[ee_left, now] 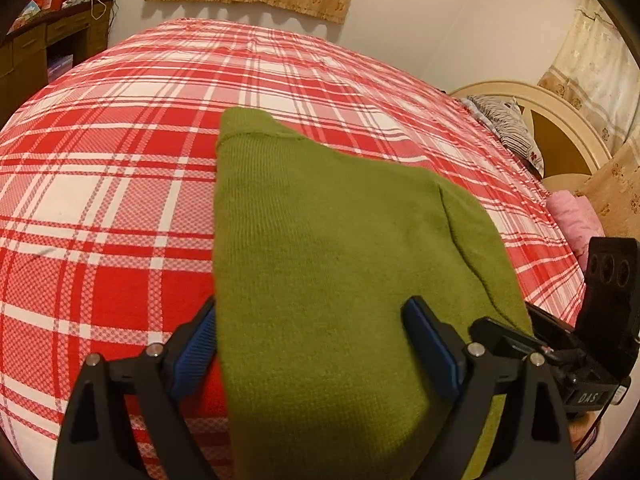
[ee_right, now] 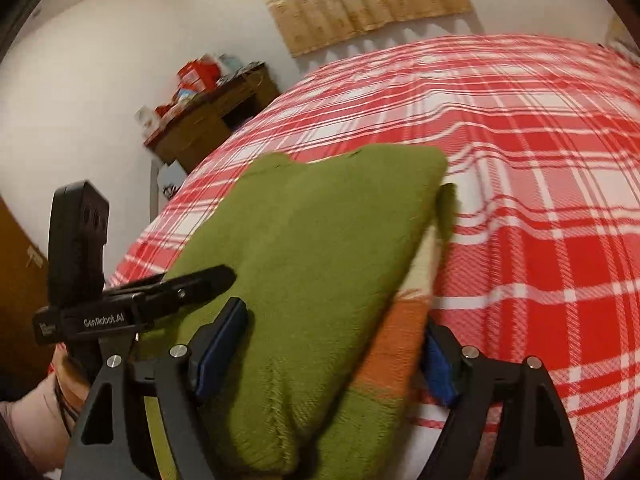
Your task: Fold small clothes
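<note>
A small green knitted garment (ee_left: 328, 232) lies folded on the red and white plaid bed (ee_left: 120, 200). It also shows in the right wrist view (ee_right: 312, 248), where an orange and cream striped layer (ee_right: 404, 320) peeks out at its right edge. My left gripper (ee_left: 312, 320) is open, its blue-padded fingers (ee_left: 430, 340) spread on either side of the garment's near end. My right gripper (ee_right: 336, 340) is open too, with its fingers (ee_right: 224, 344) straddling the near end. The other gripper's black body shows at each view's edge.
A wooden desk (ee_left: 48, 40) with red boxes stands beyond the bed's left side. A cream headboard (ee_left: 560, 128), a striped pillow (ee_left: 508, 128) and a pink cloth (ee_left: 572, 216) are at the right. Curtains hang on the far wall.
</note>
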Available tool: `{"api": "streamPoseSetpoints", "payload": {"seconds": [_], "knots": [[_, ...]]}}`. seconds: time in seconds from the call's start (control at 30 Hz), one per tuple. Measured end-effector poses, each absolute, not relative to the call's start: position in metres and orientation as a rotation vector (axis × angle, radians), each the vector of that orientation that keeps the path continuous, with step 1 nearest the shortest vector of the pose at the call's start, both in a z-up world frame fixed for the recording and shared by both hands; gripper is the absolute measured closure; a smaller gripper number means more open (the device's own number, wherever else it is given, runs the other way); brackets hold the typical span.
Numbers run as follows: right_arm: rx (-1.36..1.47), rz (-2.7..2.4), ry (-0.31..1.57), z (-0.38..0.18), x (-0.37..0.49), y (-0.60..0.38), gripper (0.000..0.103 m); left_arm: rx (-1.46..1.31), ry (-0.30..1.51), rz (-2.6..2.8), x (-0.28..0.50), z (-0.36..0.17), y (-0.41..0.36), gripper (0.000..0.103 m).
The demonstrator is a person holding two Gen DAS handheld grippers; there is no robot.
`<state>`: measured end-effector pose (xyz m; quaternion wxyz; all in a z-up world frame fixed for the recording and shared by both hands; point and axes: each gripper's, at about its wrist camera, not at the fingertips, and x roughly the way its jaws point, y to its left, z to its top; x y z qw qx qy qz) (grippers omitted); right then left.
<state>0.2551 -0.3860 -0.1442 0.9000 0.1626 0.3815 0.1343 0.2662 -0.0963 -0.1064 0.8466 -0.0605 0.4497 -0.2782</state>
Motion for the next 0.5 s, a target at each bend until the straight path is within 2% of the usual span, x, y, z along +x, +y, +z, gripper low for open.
{"api": "streamPoseSetpoints", "payload": {"seconds": [0.17, 0.3, 0.37, 0.43, 0.5], "knots": [[0.445, 0.271, 0.794, -0.151, 0.259, -0.400, 0.025, -0.134, 0.948, -0.592, 0.267, -0.107, -0.095, 0.011], [0.368, 0.232, 0.817, -0.147, 0.264, -0.387, 0.025, -0.130, 0.946, -0.592, 0.267, -0.107, -0.097, 0.010], [0.325, 0.202, 0.822, -0.144, 0.264, -0.381, 0.033, -0.114, 0.940, -0.583, 0.266, -0.106, -0.100, 0.013], [0.364, 0.206, 0.819, -0.143, 0.262, -0.377, 0.054, -0.101, 0.920, -0.572, 0.263, -0.104, -0.102, 0.020], [0.361, 0.173, 0.808, -0.140, 0.259, -0.372, 0.059, -0.089, 0.909, -0.558, 0.261, -0.102, -0.103, 0.027]]}}
